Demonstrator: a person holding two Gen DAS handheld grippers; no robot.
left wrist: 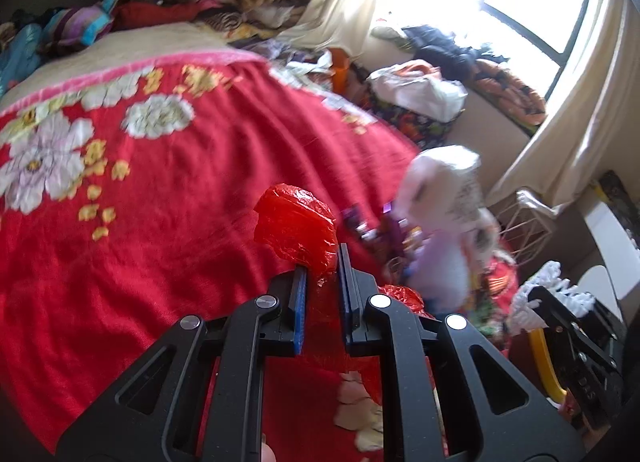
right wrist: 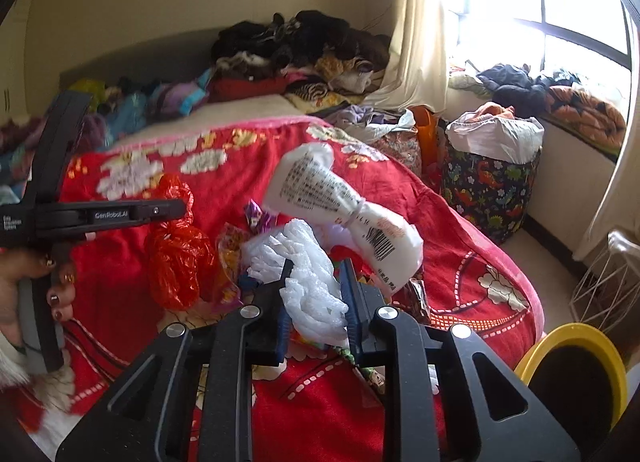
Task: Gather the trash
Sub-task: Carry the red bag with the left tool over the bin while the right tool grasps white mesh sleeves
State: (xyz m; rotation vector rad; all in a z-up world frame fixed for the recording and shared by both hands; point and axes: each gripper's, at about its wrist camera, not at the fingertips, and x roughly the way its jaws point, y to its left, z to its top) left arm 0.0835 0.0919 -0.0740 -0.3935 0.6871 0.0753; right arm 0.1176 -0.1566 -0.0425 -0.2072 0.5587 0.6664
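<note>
Both grippers are mid-pickup over the bed [right wrist: 472,222]: the left gripper [left wrist: 322,262] has its fingers pinched on a red plastic bag [left wrist: 296,222], the right gripper [right wrist: 316,274] clamps white foam netting [right wrist: 304,274]. Next, I'd guess, both go to the yellow bin [right wrist: 576,342] at near right.

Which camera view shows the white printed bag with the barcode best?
The right wrist view. There the white printed bag lies sharp on the red blanket, with its text, barcode and tied neck visible. In the left wrist view the same bag is only a blurred white shape, and its print cannot be read.
</note>
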